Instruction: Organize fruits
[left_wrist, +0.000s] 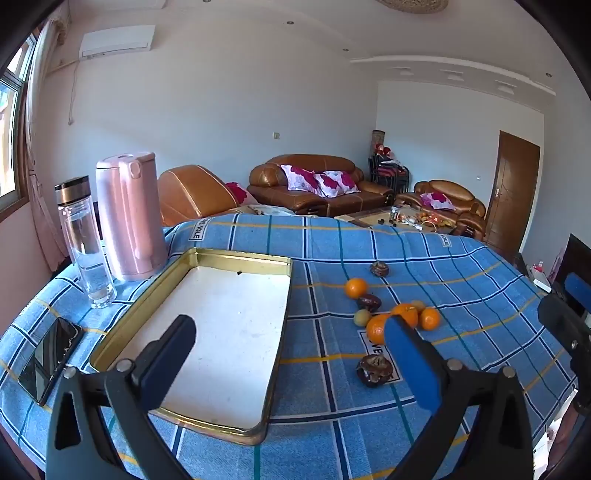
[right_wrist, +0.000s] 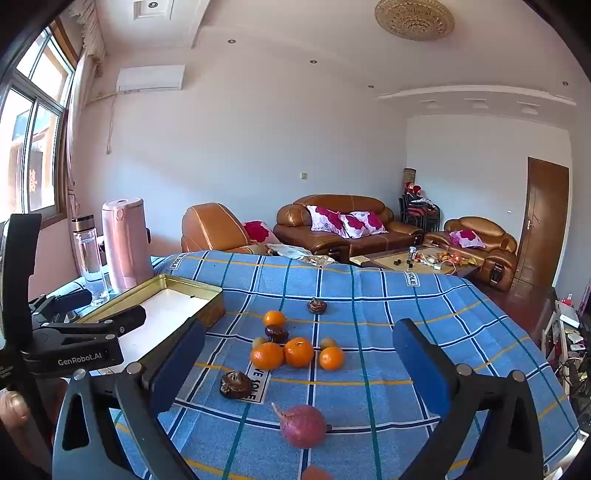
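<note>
Evidently nothing has been sorted yet: every fruit lies loose on the blue checked cloth and the gold-rimmed tray (left_wrist: 236, 254) is bare. Four oranges (right_wrist: 298, 352) sit in a loose cluster near the middle of the surface (right_wrist: 424, 306), three of them close together and one a little farther off at (right_wrist: 274, 319). Among them are two or three small yellowish fruits (right_wrist: 259, 342) and a dark wrinkled fruit (right_wrist: 277, 333) that touches or nearly touches the far orange. Another dark fruit (right_wrist: 317, 305) lies farthest away, and a third (right_wrist: 235, 384) nearest of the three, just left of the cluster. Nearest of all is a purple bulb-like thing (right_wrist: 303, 425) (it looks like an onion, so whether it counts as fruit is doubtful).

The tray stands to the left of the fruit, well apart from the cluster. I judge it the likely destination, so all the moving is still to do.

The left tongs (left_wrist: 290, 354) hang above the tray's near right part, jaws spread wide with nothing between them. The right tongs (right_wrist: 299, 360) are likewise wide apart and empty, hovering with the orange cluster framed between the fingers but not touching it.

Beyond the tray stand a pink kettle (left_wrist: 129, 218) and a clear bottle (left_wrist: 85, 243); a phone (left_wrist: 50, 358) lies at the near left.
</note>
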